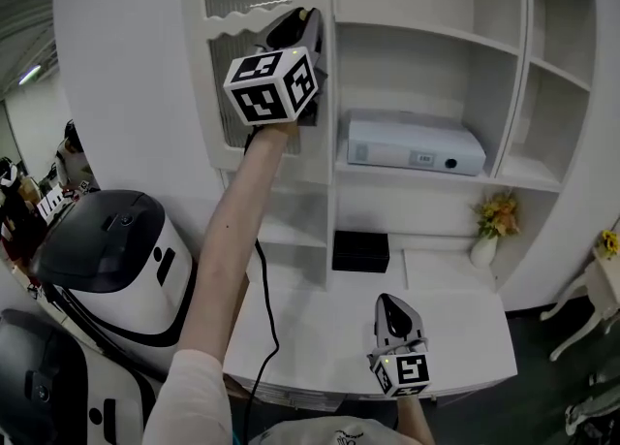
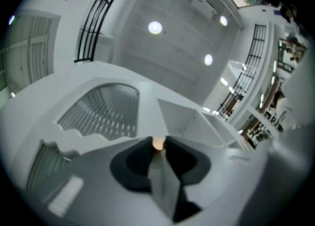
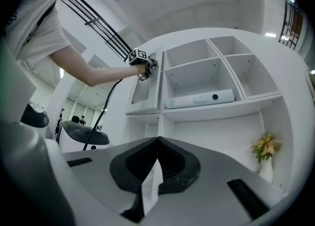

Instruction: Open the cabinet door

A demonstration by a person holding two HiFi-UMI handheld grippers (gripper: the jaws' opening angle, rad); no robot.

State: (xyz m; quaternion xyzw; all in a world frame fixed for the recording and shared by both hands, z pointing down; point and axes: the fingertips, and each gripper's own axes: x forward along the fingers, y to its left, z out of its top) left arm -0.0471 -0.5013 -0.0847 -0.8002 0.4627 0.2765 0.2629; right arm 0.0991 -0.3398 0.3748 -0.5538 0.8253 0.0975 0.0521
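Observation:
The white cabinet door (image 1: 242, 7) with a ribbed glass panel hangs at the upper left of the shelf unit. My left gripper (image 1: 302, 18) is raised to the door's right edge. In the left gripper view its jaws (image 2: 158, 144) are closed on a small round light-coloured knob (image 2: 157, 143), with the ribbed panel (image 2: 98, 114) to the left. From the right gripper view the door (image 3: 145, 84) looks slightly out from the cabinet front, with the left gripper (image 3: 147, 65) on it. My right gripper (image 1: 387, 302) hovers low over the desk, shut and empty (image 3: 157, 140).
A white projector (image 1: 415, 145) lies on the middle shelf, a black box (image 1: 360, 251) under it. A vase of flowers (image 1: 494, 225) stands at the right. The white desk (image 1: 320, 336) runs below. A black-and-white machine (image 1: 116, 259) and a cable (image 1: 263, 288) are at the left.

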